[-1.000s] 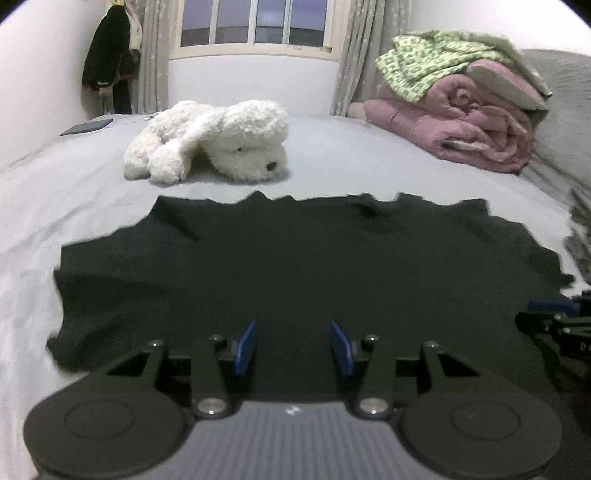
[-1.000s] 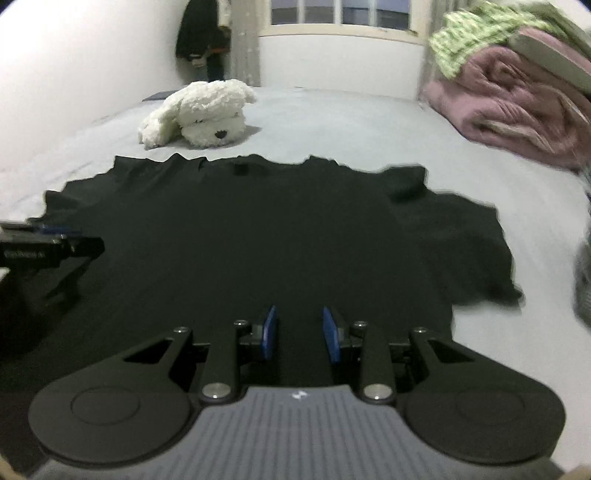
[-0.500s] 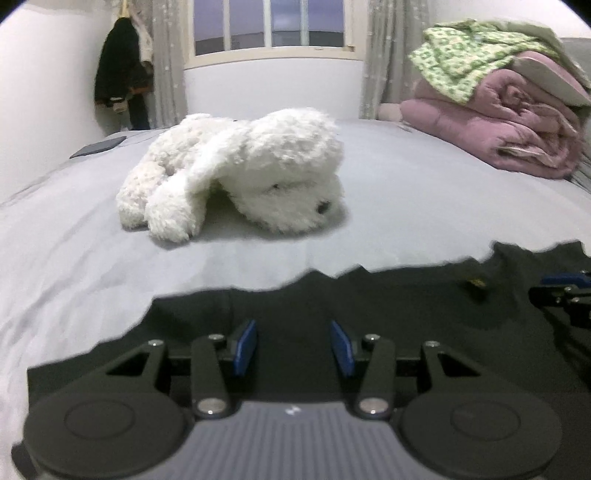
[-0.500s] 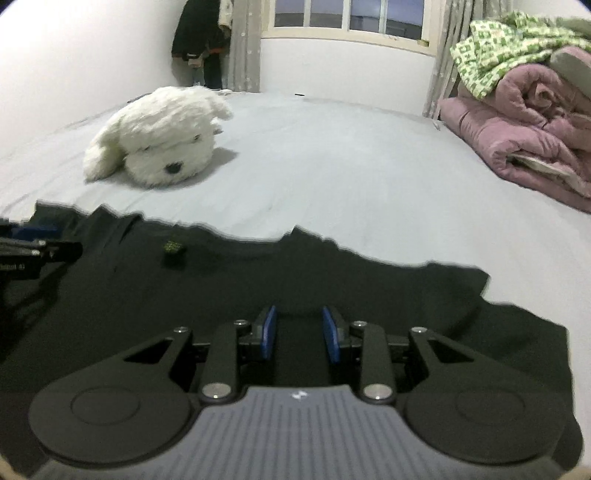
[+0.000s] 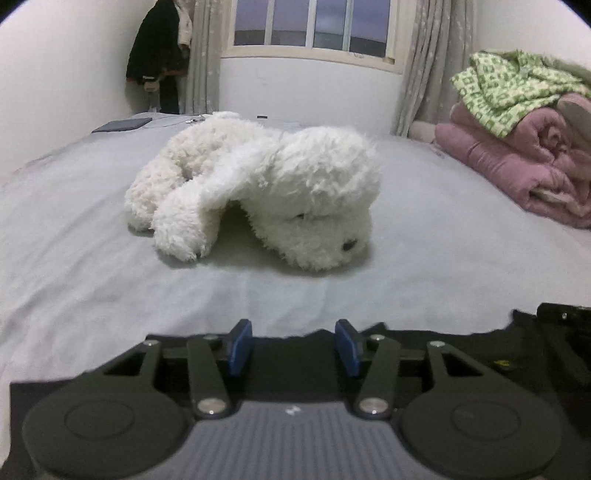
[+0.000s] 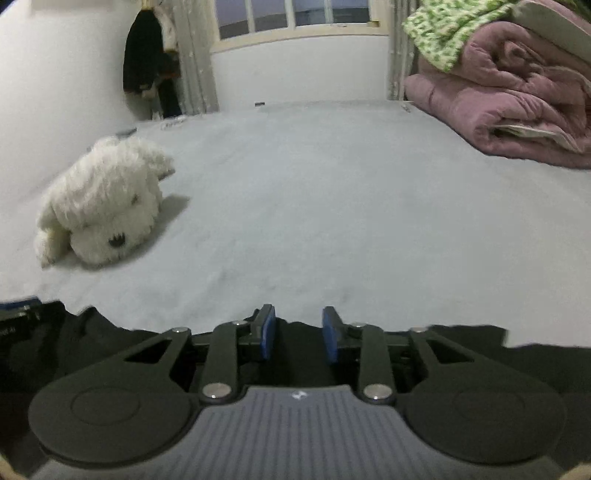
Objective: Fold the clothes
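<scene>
A: Report the position of the garment.

B: The black garment (image 5: 424, 354) lies flat on the grey bed sheet (image 5: 424, 258). Only its far edge shows in either view; the edge runs ragged across the lower part of each picture. The rest is cut off by the frame or hidden under my own bodies, so I cannot tell its type or how it is folded.

A: State of the jaws.

B: My left gripper (image 5: 293, 347) has its blue pads spread, and they have just been opening. Cloth lies below the gap, but the pads do not press on it. My right gripper (image 6: 298, 338) also stands with its pads apart, the gap narrower, and these too have just been opening. Black cloth shows between and beneath them, not pinched.

A: What else is partly visible?

B: In the left view, a dark part of the right gripper enters at the right border, over the garment. In the right view, a sliver of the left gripper shows at the left border.

A: Surroundings.

B: A white plush dog (image 5: 266, 188) lies beyond the garment, apart from it. A pink quilt (image 6: 509, 99) with a green patterned cloth (image 5: 509, 88) on top sits far right, cut off by the border. A window (image 5: 310, 26) and a dark hanging coat (image 5: 155, 51) stand at the back wall.
</scene>
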A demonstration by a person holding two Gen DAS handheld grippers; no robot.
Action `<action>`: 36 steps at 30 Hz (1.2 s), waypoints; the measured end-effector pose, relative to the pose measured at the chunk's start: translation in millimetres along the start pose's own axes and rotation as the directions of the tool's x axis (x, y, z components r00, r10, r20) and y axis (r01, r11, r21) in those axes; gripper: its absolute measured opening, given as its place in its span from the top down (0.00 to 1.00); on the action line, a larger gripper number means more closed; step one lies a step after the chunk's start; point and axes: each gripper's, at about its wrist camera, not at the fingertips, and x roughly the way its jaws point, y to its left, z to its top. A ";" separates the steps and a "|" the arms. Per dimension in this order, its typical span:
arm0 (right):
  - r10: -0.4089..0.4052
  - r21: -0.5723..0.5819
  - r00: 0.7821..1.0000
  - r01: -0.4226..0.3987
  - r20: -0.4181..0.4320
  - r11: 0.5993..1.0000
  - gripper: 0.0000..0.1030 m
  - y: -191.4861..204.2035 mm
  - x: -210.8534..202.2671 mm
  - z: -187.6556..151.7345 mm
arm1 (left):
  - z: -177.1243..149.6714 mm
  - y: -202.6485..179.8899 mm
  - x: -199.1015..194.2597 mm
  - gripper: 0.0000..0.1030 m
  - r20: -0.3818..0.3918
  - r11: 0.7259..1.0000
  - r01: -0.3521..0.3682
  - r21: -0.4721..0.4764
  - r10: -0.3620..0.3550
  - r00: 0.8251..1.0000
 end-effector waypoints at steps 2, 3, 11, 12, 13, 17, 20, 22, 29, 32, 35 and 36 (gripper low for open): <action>-0.012 -0.008 1.000 0.012 -0.012 1.000 0.62 -10.0 -16.5 0.5 | -2.1 -3.0 -12.5 0.45 -0.002 1.000 0.007 -0.012 -0.007 1.000; -0.021 -0.006 1.000 0.021 -0.021 1.000 0.62 -17.1 -24.9 0.5 | -3.5 -4.8 -18.1 0.44 -0.010 1.000 0.011 -0.016 -0.011 1.000; -0.124 0.061 0.988 0.129 -0.089 0.990 0.54 -78.2 -88.1 -13.1 | -24.5 -26.9 -57.4 0.34 -0.084 0.996 0.064 -0.054 -0.069 0.994; -0.136 0.075 0.986 0.143 -0.095 0.987 0.53 -84.9 -93.4 -17.8 | -28.4 -29.1 -60.6 0.33 -0.085 0.995 0.079 -0.067 -0.084 0.993; -0.148 0.089 0.984 0.156 -0.100 0.984 0.53 -91.5 -98.5 -22.6 | -32.2 -31.4 -63.8 0.32 -0.085 0.993 0.093 -0.079 -0.100 0.991; -0.172 0.164 0.979 0.189 -0.113 0.968 0.53 -114.8 -107.3 -45.9 | -57.5 -41.4 -64.8 0.32 -0.045 0.986 0.146 -0.079 -0.150 0.988; -0.146 0.240 0.982 0.171 -0.117 0.956 0.54 -128.4 -104.2 -61.0 | -76.9 -47.4 -65.5 0.32 0.016 0.988 0.148 -0.054 -0.147 0.989; -0.132 0.264 0.987 0.152 -0.093 0.953 0.59 -128.5 -102.6 -64.3 | -79.7 -48.4 -66.7 0.31 0.033 0.988 0.145 -0.045 -0.144 0.989; -0.112 0.197 0.990 0.128 -0.088 0.972 0.95 -109.5 -101.8 -54.9 | -77.8 -38.7 -68.1 0.30 0.043 0.978 0.185 -0.099 -0.181 0.983; -0.110 0.151 0.992 0.118 -0.063 0.981 0.95 -95.8 -111.1 -41.0 | -77.4 -36.8 -68.1 0.30 0.043 0.975 0.194 -0.112 -0.190 0.981; -0.082 0.099 0.996 0.085 -0.040 0.991 0.95 -75.1 -119.4 -28.7 | -78.0 -37.2 -69.4 0.30 0.041 0.974 0.199 -0.113 -0.195 0.980; -0.068 0.078 0.997 0.070 -0.031 0.994 0.95 -66.4 -122.6 -25.1 | -77.7 -36.9 -69.7 0.30 0.040 0.973 0.202 -0.114 -0.198 0.979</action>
